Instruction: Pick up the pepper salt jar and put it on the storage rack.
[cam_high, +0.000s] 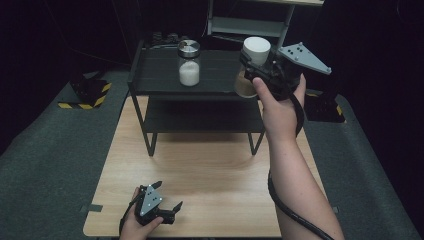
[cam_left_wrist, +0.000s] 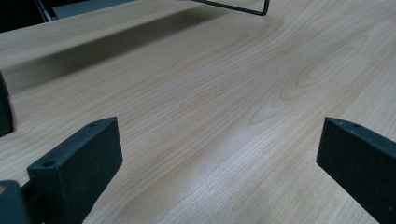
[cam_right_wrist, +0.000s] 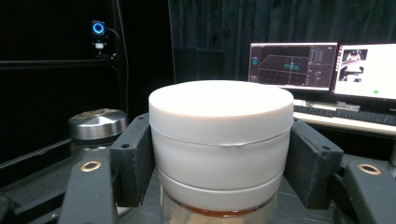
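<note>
Our right gripper (cam_high: 252, 62) is raised at the right end of the black shelf (cam_high: 160, 75), jaws closed on the white-lidded jar (cam_high: 256, 50), forearm stretched forward. Our left gripper (cam_high: 167, 202) sits well short of the shelf, jaws spread, apparently resting low.

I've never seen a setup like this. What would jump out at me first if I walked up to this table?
Probably the right gripper, its black jaws clamped on the white lid of a jar at the right end of the black shelf. A second jar with a silver lid, half full of something white, stands further left on that shelf. Down at the near edge of the wooden table, the left gripper rests with its jaws wide open, holding nothing.
</note>
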